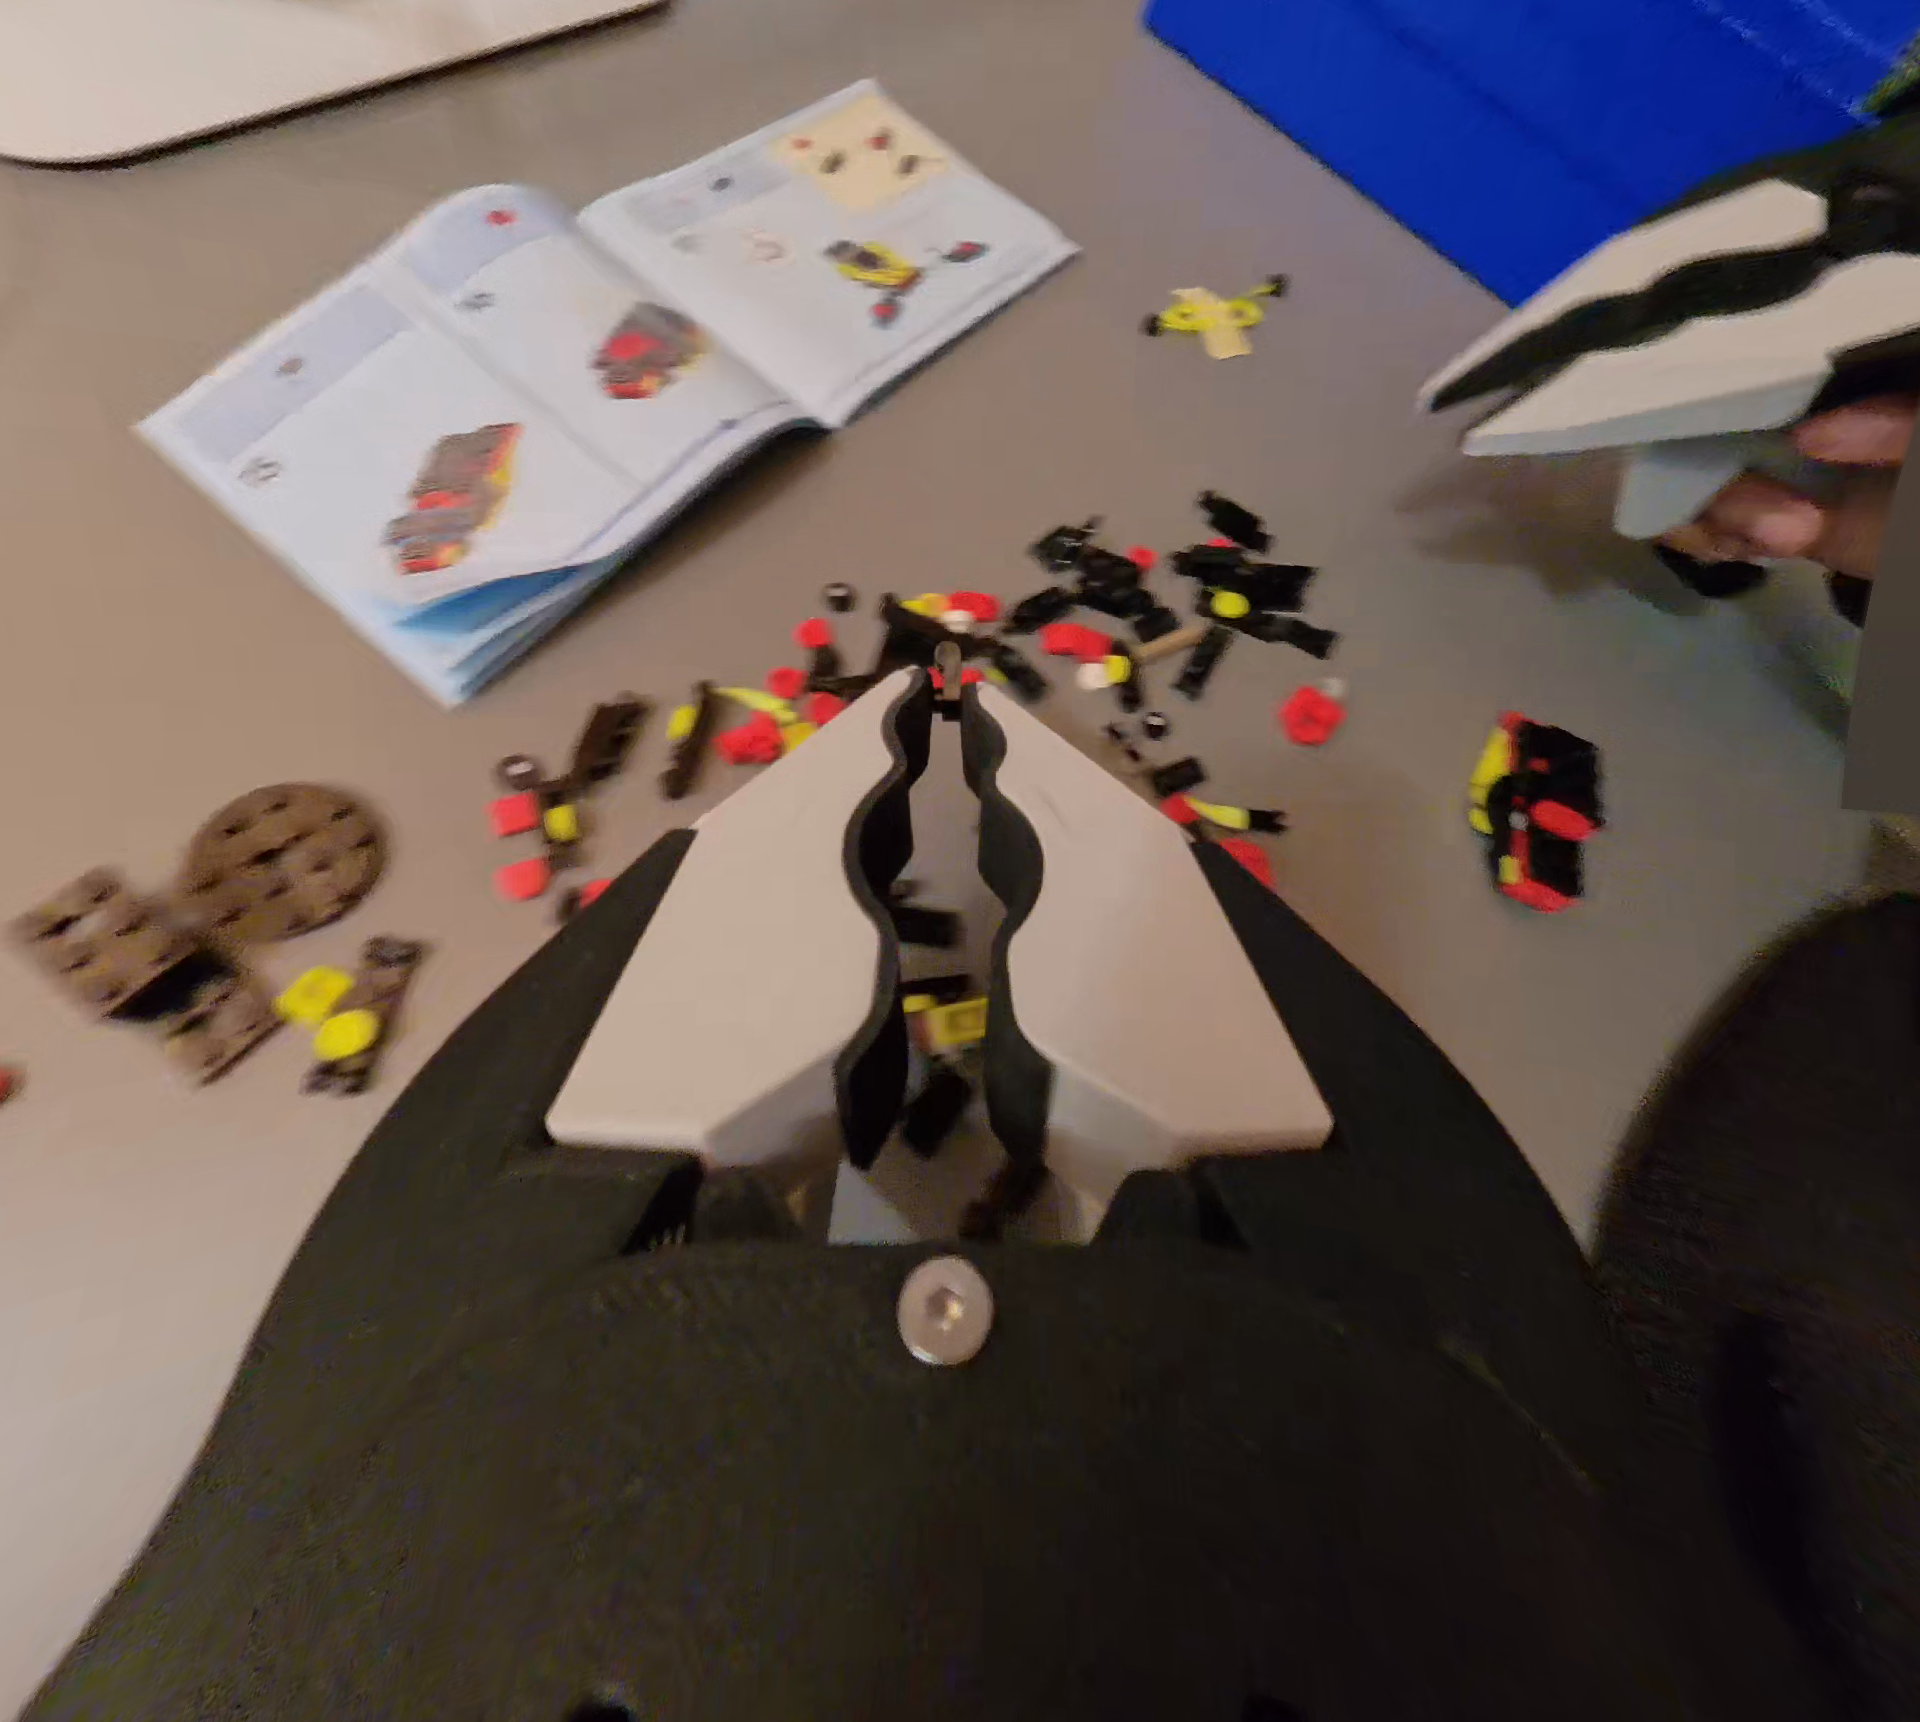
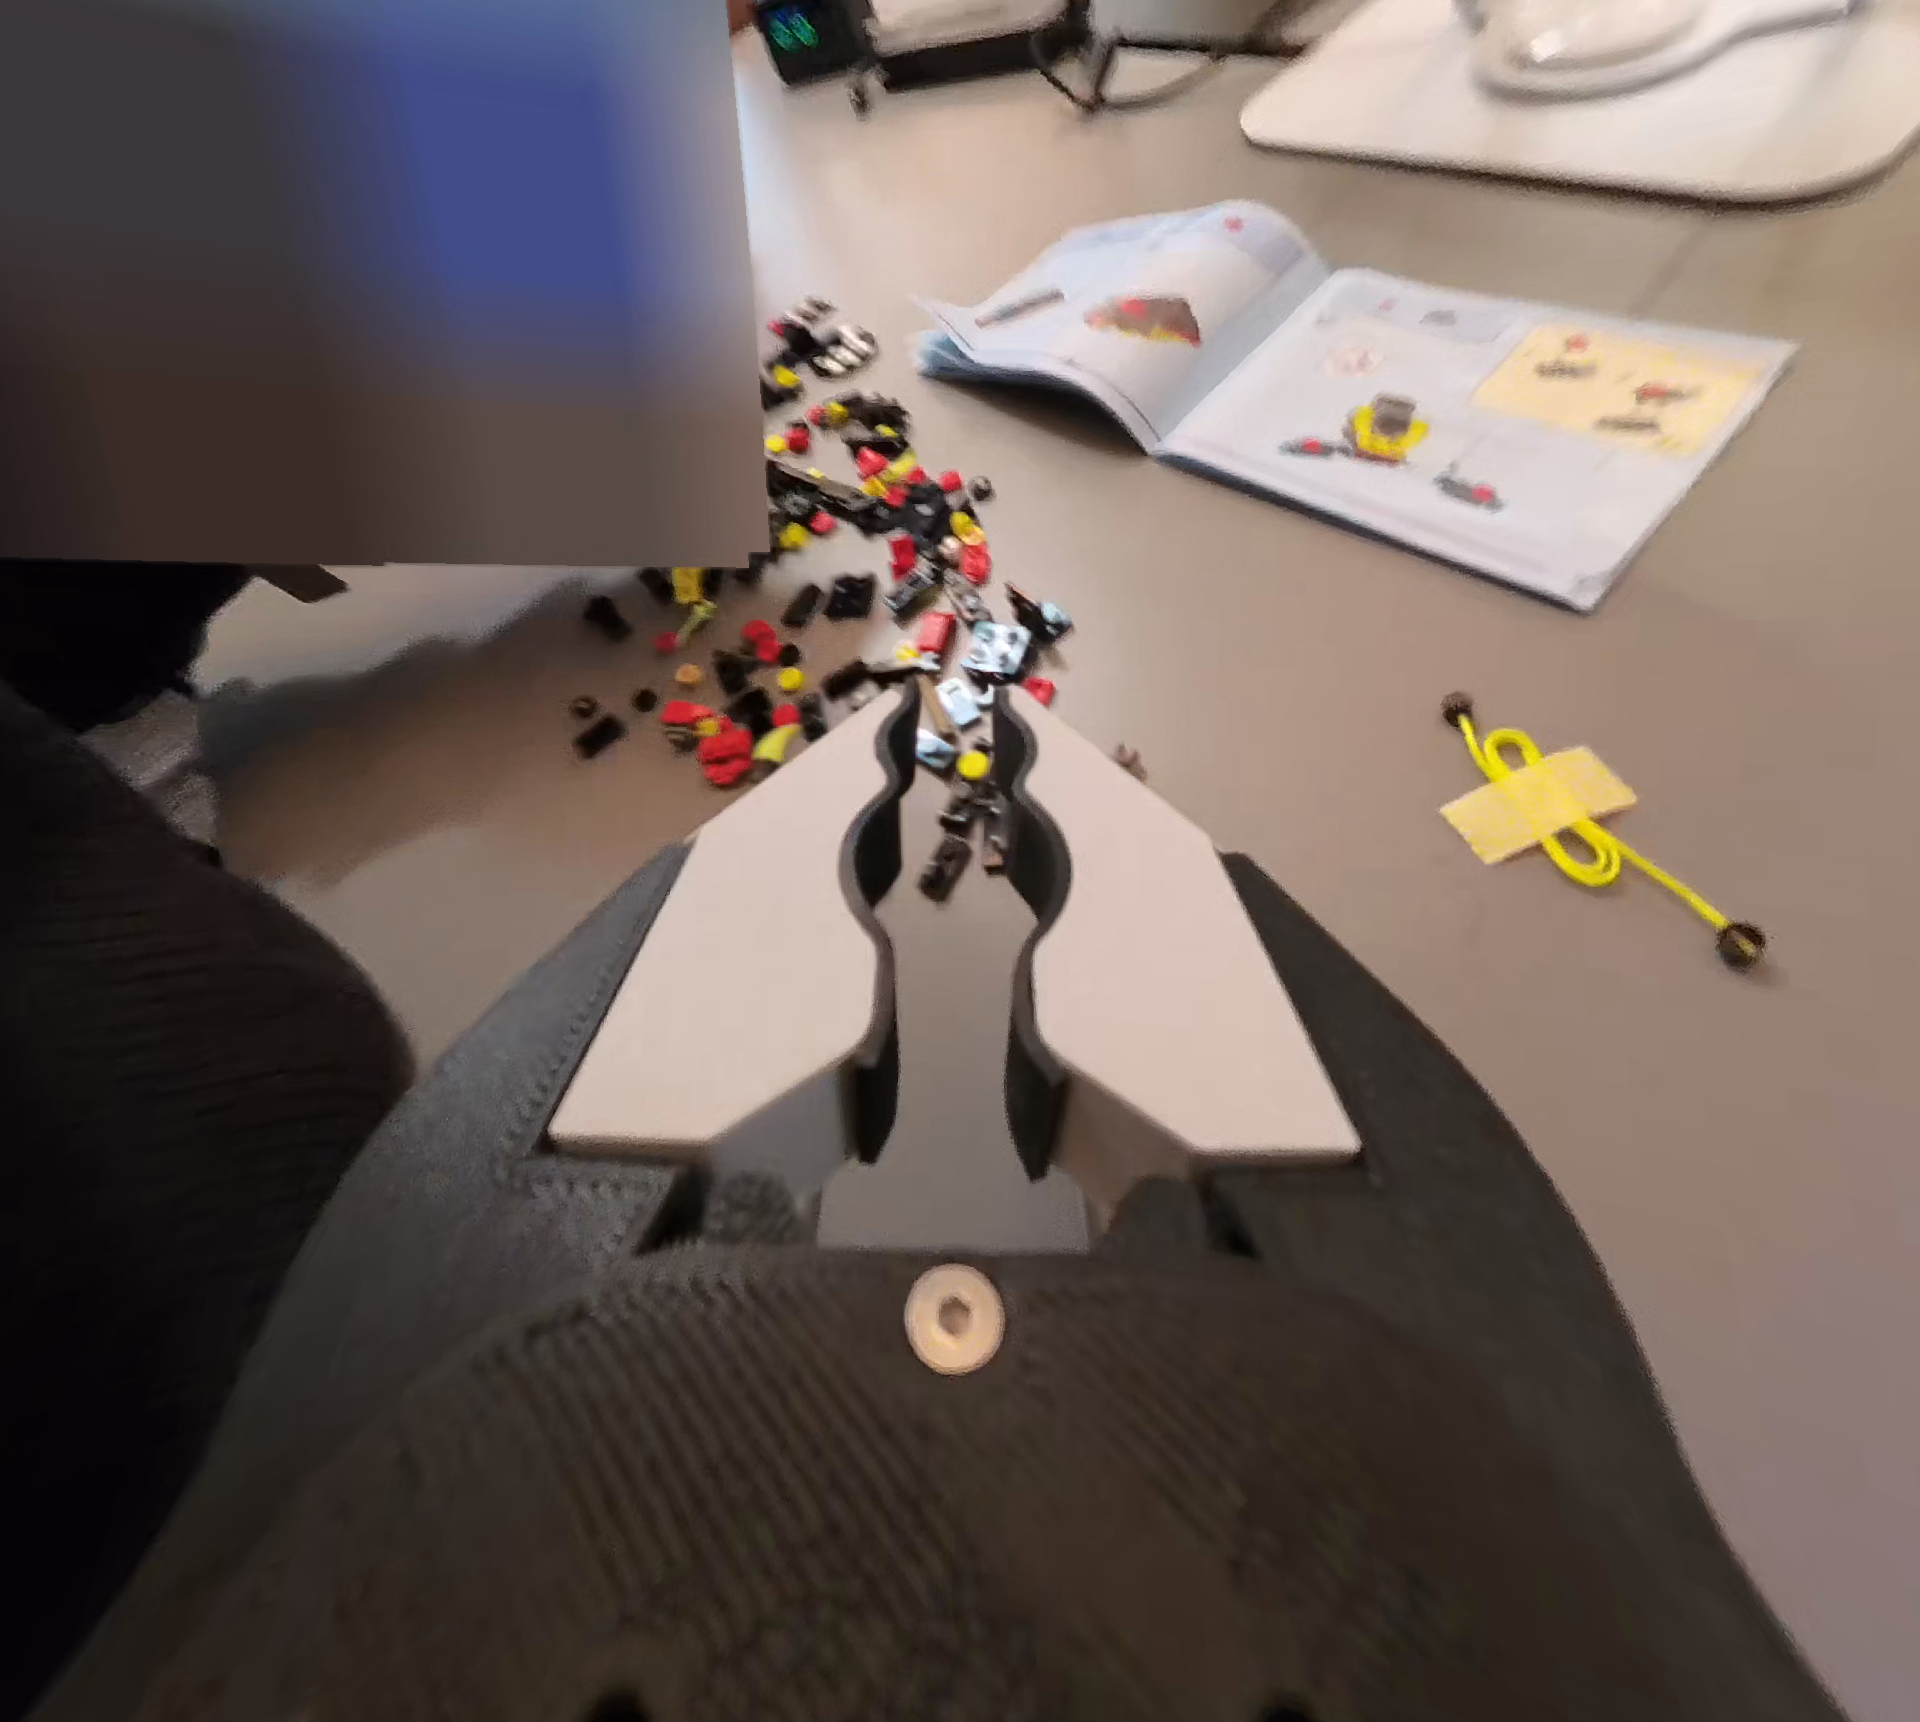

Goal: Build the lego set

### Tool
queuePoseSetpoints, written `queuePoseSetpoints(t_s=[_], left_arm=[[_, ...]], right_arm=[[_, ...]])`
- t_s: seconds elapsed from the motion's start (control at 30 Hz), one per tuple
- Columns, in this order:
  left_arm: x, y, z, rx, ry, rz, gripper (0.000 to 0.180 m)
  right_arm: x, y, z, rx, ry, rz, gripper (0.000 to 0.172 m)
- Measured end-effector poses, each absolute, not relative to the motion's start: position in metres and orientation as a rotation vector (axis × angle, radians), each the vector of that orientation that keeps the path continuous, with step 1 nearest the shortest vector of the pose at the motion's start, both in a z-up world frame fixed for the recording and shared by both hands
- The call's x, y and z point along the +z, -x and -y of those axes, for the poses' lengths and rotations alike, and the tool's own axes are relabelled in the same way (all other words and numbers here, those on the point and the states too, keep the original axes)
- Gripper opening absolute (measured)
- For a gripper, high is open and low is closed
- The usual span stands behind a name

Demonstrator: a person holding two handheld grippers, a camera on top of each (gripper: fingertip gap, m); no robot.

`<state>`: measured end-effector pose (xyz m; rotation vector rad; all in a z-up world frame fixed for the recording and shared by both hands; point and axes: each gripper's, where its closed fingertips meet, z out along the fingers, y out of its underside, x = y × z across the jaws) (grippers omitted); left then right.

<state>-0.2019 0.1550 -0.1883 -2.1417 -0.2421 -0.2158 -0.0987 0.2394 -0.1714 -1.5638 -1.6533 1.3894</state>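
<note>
My left gripper (image 1: 943, 690) is shut on a small grey peg (image 1: 948, 666) that sticks up from its fingertips. It hovers over a scattered pile of small black, red and yellow bricks (image 1: 1143, 612) on the grey table (image 1: 1039, 114). My right gripper (image 2: 951, 716) is open above the same pile (image 2: 883, 529). The bricks between its fingers lie on the table below, and I see nothing in its grasp. In the left wrist view, the right gripper (image 1: 1449, 420) hangs in the air at the right, in front of a blue bin (image 1: 1507, 10).
An open instruction booklet (image 1: 582, 384) (image 2: 1351, 384) lies behind the pile. A yellow string under tape (image 1: 1216, 311) (image 2: 1538, 810), a small built block (image 1: 1538, 810), brown plates (image 1: 281, 857) and a white stand base (image 1: 260, 10) (image 2: 1610, 114) are around.
</note>
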Motion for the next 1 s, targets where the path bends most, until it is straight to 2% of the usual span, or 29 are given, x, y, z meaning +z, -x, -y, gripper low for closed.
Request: queuePoseSetpoints(t_s=[0.27, 0.43, 0.6, 1.0], left_arm=[[-0.186, 0.084, -0.160, -0.537, 2.140, 0.077, 0.003], [-0.186, 0.029, -0.146, -0.752, 2.118, 0.062, 0.002], [-0.186, -0.012, -0.135, -1.025, 2.108, 0.031, 0.002], [-0.192, -0.015, -0.132, -1.198, 2.109, 0.017, 0.002]], right_arm=[[-0.157, 0.053, -0.220, 1.233, 1.243, 1.846, 0.018], [-0.151, 0.018, -0.165, 1.376, 1.030, 1.984, 0.018], [-0.167, 0.003, -0.138, 1.245, 0.847, 2.146, 0.021], [-0.198, -0.008, -0.132, 0.930, 0.694, 2.295, 0.016]])
